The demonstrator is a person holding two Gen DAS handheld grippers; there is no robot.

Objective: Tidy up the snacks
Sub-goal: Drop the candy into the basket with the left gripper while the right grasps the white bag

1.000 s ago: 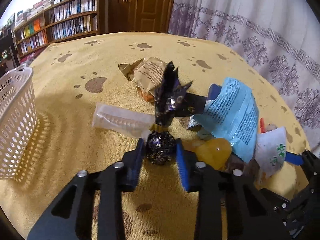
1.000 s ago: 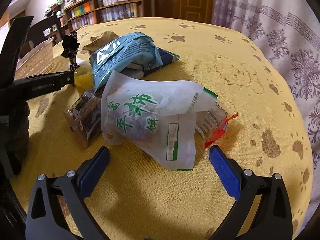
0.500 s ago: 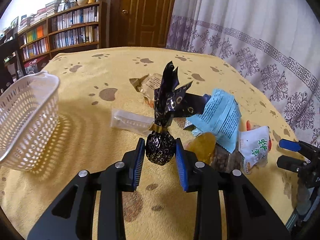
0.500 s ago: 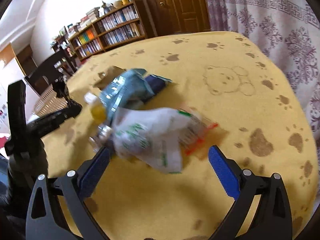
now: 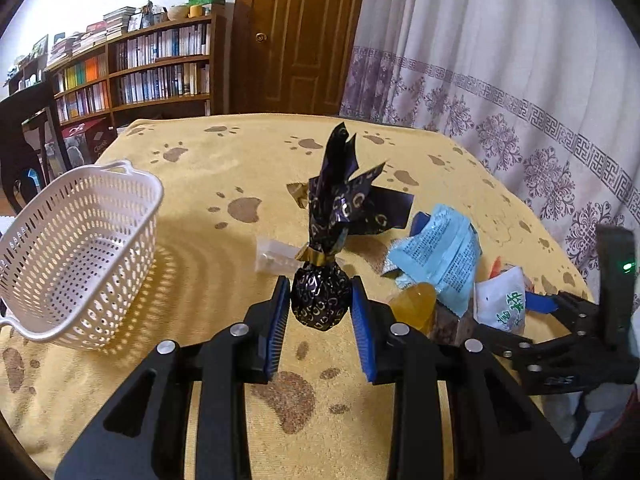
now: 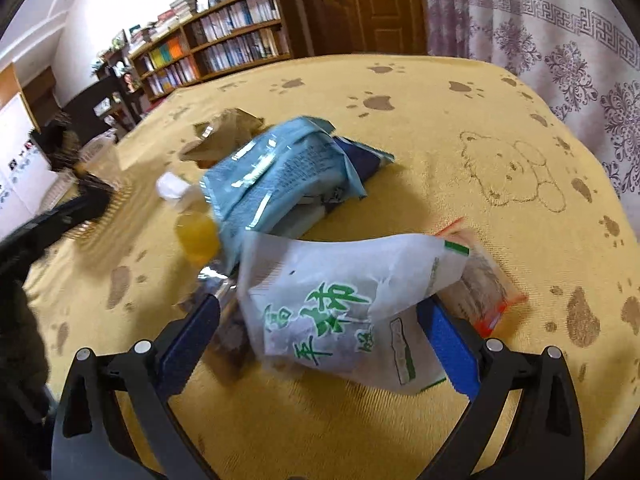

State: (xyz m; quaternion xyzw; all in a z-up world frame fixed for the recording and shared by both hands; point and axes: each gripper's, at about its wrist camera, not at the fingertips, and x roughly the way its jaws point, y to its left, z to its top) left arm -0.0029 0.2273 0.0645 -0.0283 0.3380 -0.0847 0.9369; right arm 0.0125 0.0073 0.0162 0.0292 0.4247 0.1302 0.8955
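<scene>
The table (image 5: pixel 208 160), covered by a yellow paw-print cloth, carries a white basket (image 5: pixel 76 252) at left and the snack pile at right. The right gripper (image 6: pixel 320 320) straddles the white green-lettered packet (image 6: pixel 340 304), jaws wide apart. The left gripper (image 5: pixel 320 300) holds the dark foil-wrapped candy (image 5: pixel 320 300) clamped above the table, beside the basket.

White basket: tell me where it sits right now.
In the left wrist view, the white basket sits on the yellow cloth at the left, apart from the snack pile, left of the left gripper.
</scene>
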